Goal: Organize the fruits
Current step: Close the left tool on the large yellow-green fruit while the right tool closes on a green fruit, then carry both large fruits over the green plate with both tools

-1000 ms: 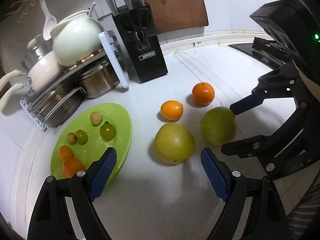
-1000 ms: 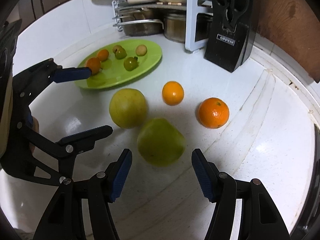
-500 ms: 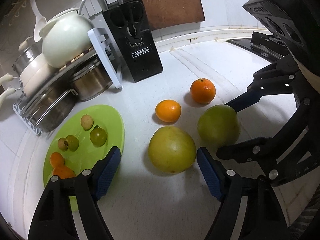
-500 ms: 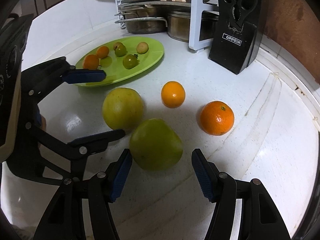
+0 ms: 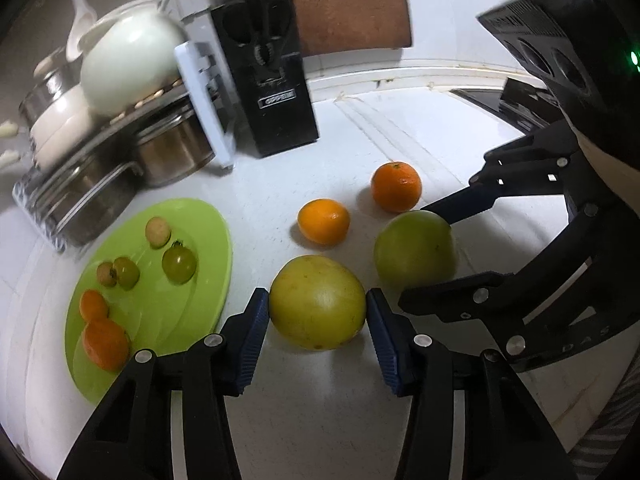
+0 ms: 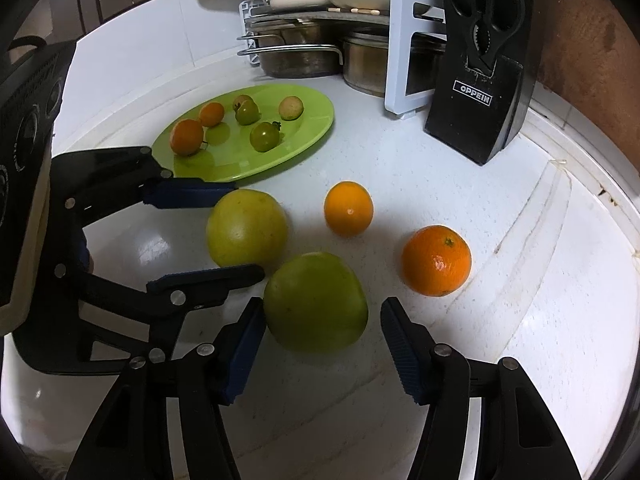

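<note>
The white table is glossy, with faint curved scuffs, and it runs back to a white tiled wall and a brown wooden board propped upright. A black knife block marked OPPEIN serves as the landmark: just left of it stands a white rack with steel pots under a shelf and a pale teapot on top. In front of the knife block and to its left lies a green plate carrying six small fruits, orange ones and green ones (a couple are pale and hard to name). In front of the knife block, on the bare table, sit two oranges, one small and one deeper in colour, and nearer than these a yellow-green fruit and a green fruit, close to each other. The left hand-held gripper has its blue pads against both sides of the yellow-green fruit, which rests on the table; whether they press or merely touch I cannot tell. The right hand-held gripper is spread wide around the green fruit, its left pad beside the fruit and a clear gap at the right pad.
</note>
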A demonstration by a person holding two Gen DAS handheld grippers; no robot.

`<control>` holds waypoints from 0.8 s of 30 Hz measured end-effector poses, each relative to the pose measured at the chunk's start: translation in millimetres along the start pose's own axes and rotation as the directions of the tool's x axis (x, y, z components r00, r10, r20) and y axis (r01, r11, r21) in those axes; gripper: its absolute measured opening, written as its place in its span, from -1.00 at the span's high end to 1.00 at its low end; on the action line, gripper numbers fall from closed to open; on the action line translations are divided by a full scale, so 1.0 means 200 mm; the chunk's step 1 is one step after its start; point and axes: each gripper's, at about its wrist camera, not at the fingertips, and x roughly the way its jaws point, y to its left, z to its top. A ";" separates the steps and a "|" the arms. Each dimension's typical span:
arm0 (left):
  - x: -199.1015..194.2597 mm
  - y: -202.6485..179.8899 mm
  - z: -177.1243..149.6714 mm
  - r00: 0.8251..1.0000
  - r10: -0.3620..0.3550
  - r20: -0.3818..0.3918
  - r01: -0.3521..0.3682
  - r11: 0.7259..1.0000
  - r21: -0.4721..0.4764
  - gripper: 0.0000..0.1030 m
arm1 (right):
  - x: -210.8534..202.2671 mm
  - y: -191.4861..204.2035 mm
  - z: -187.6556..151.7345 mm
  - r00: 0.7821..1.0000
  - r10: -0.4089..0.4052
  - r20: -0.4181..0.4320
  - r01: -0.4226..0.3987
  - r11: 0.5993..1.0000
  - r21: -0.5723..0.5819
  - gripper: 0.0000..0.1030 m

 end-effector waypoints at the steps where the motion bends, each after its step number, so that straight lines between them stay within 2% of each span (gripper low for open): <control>1: -0.01 0.01 0.00 1.000 0.007 -0.007 -0.008 1.000 -0.028 0.06 | 0.00 0.00 0.00 1.000 0.003 -0.001 -0.003 1.000 -0.001 -0.13; 8: -0.07 0.06 -0.05 0.997 0.060 -0.042 -0.067 0.975 -0.210 0.06 | 0.02 0.01 0.02 1.000 0.029 -0.008 -0.029 1.000 0.005 0.02; 13: -0.11 0.07 -0.08 0.996 0.071 -0.053 -0.085 0.937 -0.338 0.06 | 0.02 0.01 0.01 0.999 0.036 -0.005 -0.036 0.999 0.019 0.03; 24: -0.22 0.08 -0.11 0.986 0.155 -0.065 -0.168 0.884 -0.437 0.06 | -0.02 0.02 0.02 0.998 0.059 0.014 -0.059 0.998 0.006 0.03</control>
